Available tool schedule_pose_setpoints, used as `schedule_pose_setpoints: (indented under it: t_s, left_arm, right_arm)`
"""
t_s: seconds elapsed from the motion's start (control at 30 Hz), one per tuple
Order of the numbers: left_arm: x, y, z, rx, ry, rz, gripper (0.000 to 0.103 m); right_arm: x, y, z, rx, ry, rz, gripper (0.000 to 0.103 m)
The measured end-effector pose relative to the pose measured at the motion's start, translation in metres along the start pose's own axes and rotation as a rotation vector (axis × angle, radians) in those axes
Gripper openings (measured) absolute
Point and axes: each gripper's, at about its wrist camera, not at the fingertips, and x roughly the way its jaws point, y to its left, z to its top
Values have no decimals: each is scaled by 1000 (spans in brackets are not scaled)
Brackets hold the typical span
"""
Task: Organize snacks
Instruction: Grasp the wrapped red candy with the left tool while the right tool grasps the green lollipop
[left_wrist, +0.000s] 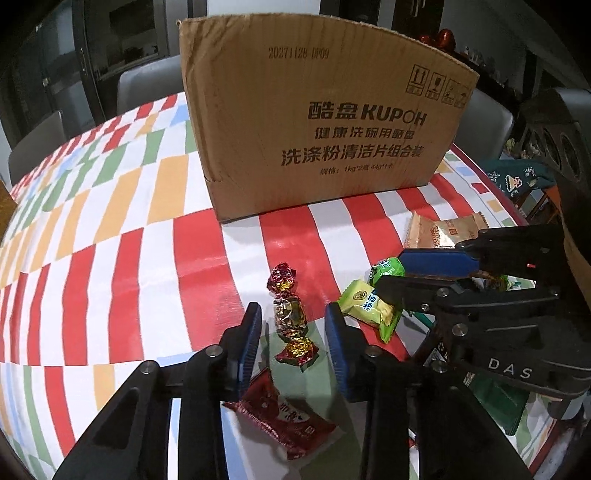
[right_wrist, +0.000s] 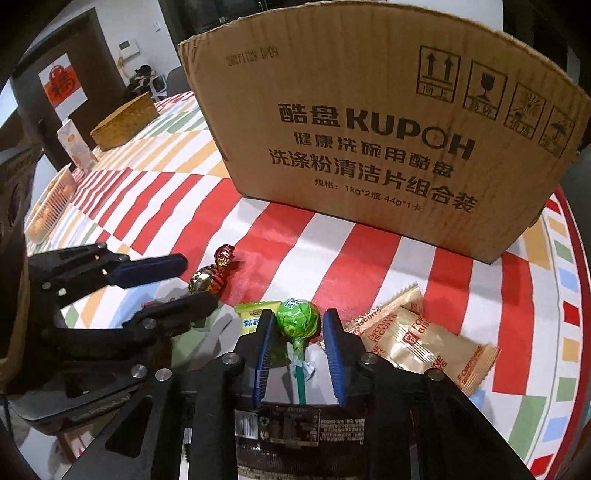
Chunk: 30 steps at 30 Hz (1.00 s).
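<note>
Left wrist view: left gripper (left_wrist: 293, 332) spread wide, fingers released, straddling a twist-wrapped candy (left_wrist: 291, 317) lying lengthwise between the blue pads on the striped tablecloth (left_wrist: 122, 258), nothing pinched yet. Light, crinkly foil, probably slick; firm round middle the best place to nip, flared twisted ends too flimsy to trust. Red snack packet (left_wrist: 284, 421) lying just below the jaws, soft and flat, likely easier taken across its puffed middle than by the seam. Green wafer packet (left_wrist: 373, 310) just beside the right finger, touching nothing of this gripper. Cardboard box (left_wrist: 317, 122) standing well behind, open at the top, a likely place for the snacks. Right wrist view: right gripper (right_wrist: 299, 345) also unclenched, pads either side of a green lollipop (right_wrist: 298, 318) without clearly touching it; head hard and round under slippery wrapper, thin stick running back toward the camera over a dark labelled tin (right_wrist: 291, 424). Squeezing across the head judged surer than the narrow stick, with some risk of rolling. Gold biscuit packet (right_wrist: 417, 343) lying just right of the jaws, puffy, brittle inside, needing a gentle hold.
</note>
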Motion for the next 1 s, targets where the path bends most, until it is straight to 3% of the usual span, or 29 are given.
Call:
schedule_pose_setpoints:
  t_s: [0.2,0.53,1.0]
  left_arm:
    - [6,3,1,-30,18,-28,20]
    - [-15,0,2,-42,-38,-17,19]
    - [-88,-10,10,-46,-196,-2,19]
  right_arm:
    - [5,-4,2,35,6,25,27]
    - [-14,-2,-3,26,-40,5,26]
    - [-83,13,6,-10,-209,-18,26]
